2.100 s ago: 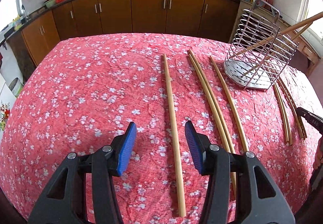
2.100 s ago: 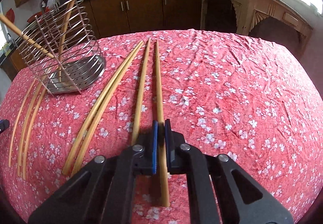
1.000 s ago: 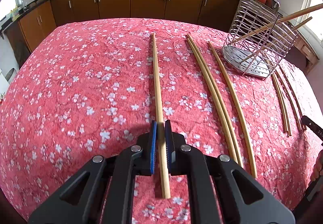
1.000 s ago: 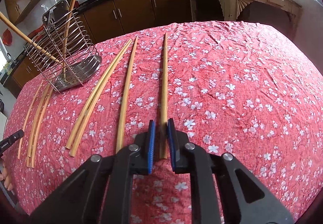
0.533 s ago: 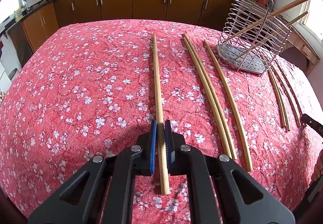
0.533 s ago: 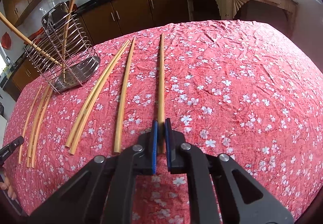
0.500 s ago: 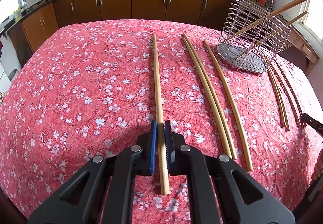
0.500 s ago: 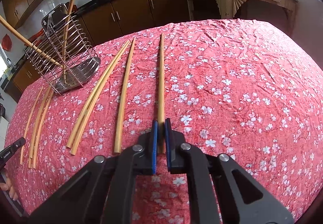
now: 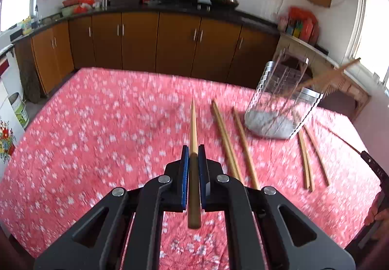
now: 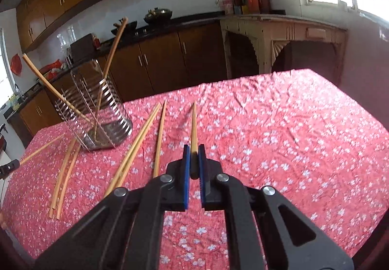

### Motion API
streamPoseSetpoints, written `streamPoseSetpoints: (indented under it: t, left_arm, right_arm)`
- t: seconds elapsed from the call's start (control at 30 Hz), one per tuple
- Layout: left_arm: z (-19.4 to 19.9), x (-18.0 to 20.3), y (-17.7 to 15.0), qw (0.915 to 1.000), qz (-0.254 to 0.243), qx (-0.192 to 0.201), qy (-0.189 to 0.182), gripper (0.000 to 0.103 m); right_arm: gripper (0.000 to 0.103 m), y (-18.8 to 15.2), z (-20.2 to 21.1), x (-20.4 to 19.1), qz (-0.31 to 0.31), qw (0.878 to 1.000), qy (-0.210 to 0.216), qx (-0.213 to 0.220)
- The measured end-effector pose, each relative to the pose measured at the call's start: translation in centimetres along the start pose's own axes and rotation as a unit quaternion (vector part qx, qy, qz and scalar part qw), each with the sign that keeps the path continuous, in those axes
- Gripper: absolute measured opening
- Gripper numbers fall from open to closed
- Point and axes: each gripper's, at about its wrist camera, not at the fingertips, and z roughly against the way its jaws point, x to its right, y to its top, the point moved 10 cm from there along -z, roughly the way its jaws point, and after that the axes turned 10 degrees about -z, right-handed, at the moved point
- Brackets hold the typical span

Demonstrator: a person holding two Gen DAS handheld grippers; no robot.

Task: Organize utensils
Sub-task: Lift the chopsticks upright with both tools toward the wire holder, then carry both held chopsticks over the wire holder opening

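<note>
Kitchen table, red floral cloth (image 9: 102,129): five chopsticks lying flat, two in wire holder (image 10: 97,112). Left gripper (image 9: 193,155) and right gripper (image 10: 193,155) each clamp one chopstick (image 9: 193,124) (image 10: 193,124).

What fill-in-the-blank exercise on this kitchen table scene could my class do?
1. Each gripper is shut on one wooden ____.
2. The wire holder stands on a ____ flowered tablecloth.
3. In the right wrist view, ____ chopsticks stand inside the wire holder.
4. The left gripper and right gripper have ____ pads.

Answers: chopstick; red; two; blue
</note>
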Motion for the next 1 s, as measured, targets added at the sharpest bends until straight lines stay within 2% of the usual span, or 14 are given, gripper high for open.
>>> streamPoseSetpoints:
  t: [0.13, 0.3, 0.63, 1.0]
  left_arm:
    - [2.2, -0.5, 3.8, 0.9987, 0.012, 0.049, 0.003, 0.007]
    - [3.7, -0.7, 7.2, 0.9957, 0.018, 0.09, 0.008, 0.007]
    - [3.9, 0.0, 9.6, 0.9938, 0.011, 0.11, 0.01, 0.007]
    - [3.9, 1.0, 10.7, 0.9932, 0.002, 0.116, 0.006, 0.007]
  right_arm:
    - [0.008, 3.8, 2.5, -1.0, 0.002, 0.998, 0.014, 0.06]
    - [0.008, 6.7, 3.8, -2.1, 0.005, 0.994, 0.027, 0.101]
    - [0.008, 9.9, 4.7, -4.5, 0.021, 0.989, 0.049, 0.136]
    - [0.008, 11.0, 5.3, -6.4, 0.034, 0.988, 0.069, 0.135]
